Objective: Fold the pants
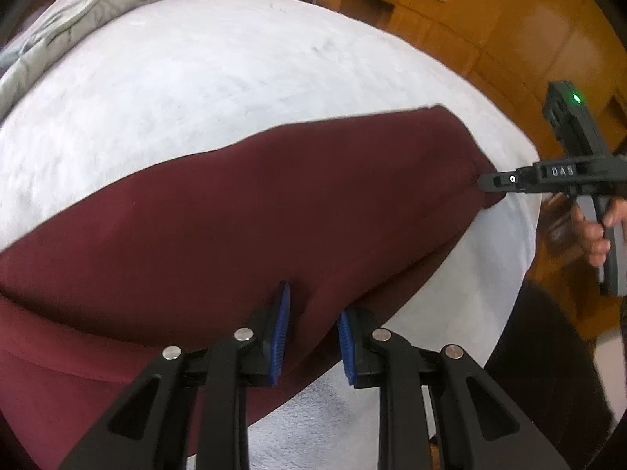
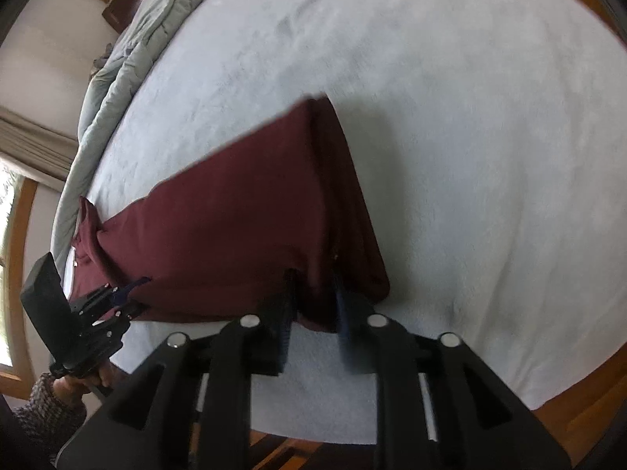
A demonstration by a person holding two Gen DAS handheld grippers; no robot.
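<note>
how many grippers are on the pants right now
2. The left gripper pinches the near edge of the pants partway along; the right gripper grips the near corner at the leg end. None seems hidden.

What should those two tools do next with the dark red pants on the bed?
Probably lift together and carry the near edge over. The left tool and the right tool each pinch the near edge of the pants, which lie long and flat on the bed.
</note>
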